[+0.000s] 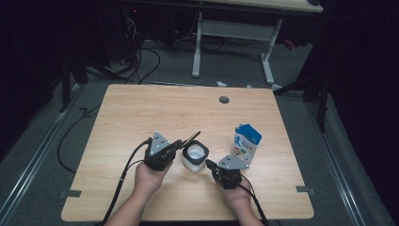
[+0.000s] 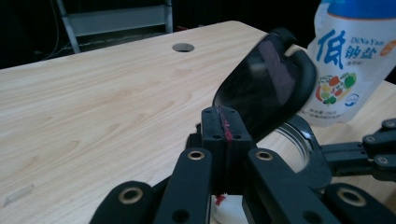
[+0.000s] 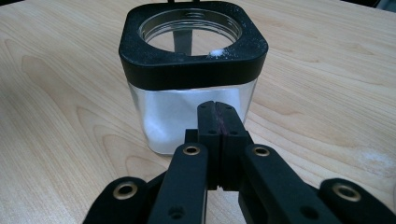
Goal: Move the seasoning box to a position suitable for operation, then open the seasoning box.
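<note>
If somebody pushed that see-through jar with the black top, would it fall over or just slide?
The jar would probably slide rather than tip: it looks square, squat and flat-bottomed. White powder fills its lower part, which likely keeps the weight low. Its clear walls look smooth, maybe glass, so it may be slippery and could break if dropped. With the mouth open, a hard shove might spill powder.

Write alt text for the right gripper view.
A square glass jar with a black collar, open on top and part full of white powder, stands on a light wooden table. The closed black tongs point at its near wall.
</note>
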